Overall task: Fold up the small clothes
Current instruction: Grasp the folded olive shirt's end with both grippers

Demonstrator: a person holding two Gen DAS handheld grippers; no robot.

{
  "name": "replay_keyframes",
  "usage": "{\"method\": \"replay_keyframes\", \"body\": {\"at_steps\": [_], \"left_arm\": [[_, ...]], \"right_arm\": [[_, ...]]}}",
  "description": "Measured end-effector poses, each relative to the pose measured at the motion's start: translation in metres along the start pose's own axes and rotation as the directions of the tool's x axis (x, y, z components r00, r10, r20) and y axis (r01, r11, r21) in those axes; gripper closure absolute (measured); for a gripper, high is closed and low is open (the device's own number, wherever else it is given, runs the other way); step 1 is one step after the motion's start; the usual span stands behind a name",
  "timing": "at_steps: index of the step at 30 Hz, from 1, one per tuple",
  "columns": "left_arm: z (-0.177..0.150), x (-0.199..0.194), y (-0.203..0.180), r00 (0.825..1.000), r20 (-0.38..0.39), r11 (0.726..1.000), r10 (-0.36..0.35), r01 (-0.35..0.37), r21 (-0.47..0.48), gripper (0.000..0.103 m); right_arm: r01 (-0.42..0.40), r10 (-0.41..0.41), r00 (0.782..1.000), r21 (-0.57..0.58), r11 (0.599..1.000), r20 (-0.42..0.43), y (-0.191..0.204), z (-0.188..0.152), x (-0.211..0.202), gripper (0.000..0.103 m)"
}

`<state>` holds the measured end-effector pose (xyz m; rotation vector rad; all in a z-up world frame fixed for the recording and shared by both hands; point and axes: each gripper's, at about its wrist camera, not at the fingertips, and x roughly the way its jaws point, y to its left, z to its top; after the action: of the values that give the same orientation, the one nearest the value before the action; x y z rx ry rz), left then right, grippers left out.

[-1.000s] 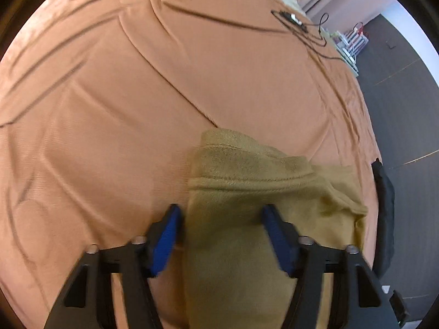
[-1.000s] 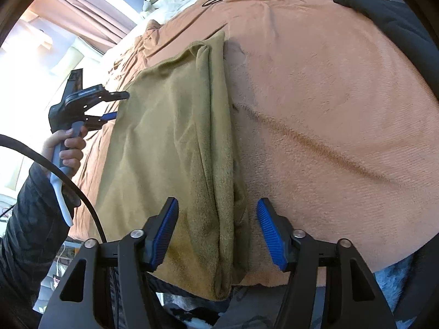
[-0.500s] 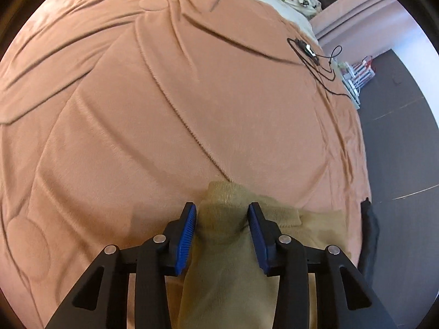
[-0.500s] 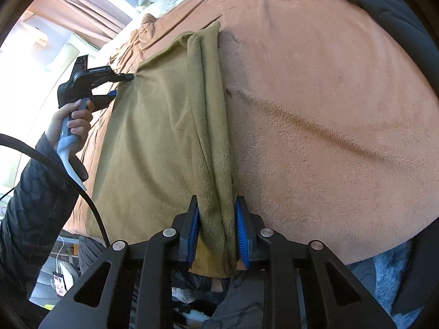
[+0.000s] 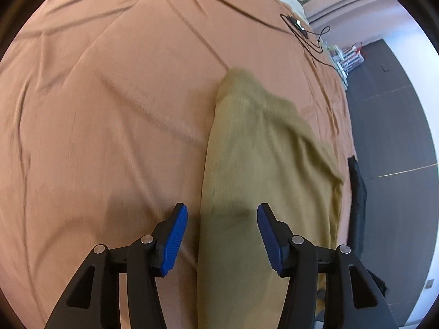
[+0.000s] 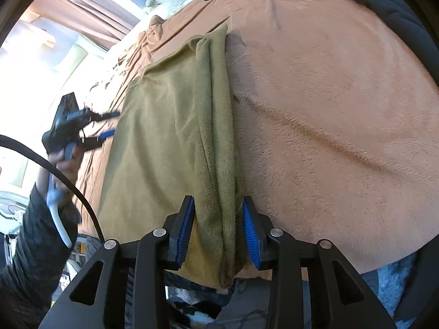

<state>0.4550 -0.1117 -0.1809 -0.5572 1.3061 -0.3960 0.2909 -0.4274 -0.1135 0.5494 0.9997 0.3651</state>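
Left wrist view
Left gripper (image 5: 222, 235): jaws just widened and stand apart, gripping nothing; the olive garment (image 5: 263, 164) runs between them untouched.
Garment: flat on the orange blanket (image 5: 109, 109).

Right wrist view
Right gripper (image 6: 218, 230): jaws just eased, blue pads flanking the garment's (image 6: 170, 137) folded edge; grip unclear.

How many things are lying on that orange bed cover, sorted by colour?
Olive-green: 1, the folded garment
Black: 2, a dark garment at the cover's edge and a tangled cable
Total: 3, all on the orange bed cover
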Motion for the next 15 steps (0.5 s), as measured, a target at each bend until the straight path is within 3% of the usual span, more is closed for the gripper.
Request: {"method": "replay_keyframes", "body": {"at_steps": [15], "left_arm": [[-0.104, -0.022, 0.021, 0.996, -0.019, 0.994, -0.092, 0.090, -0.057, 0.064]], "right_arm": [[-0.028, 0.028, 1.000, 0.006, 1.000, 0.001, -0.004, 0.001, 0.009, 0.071]]}}
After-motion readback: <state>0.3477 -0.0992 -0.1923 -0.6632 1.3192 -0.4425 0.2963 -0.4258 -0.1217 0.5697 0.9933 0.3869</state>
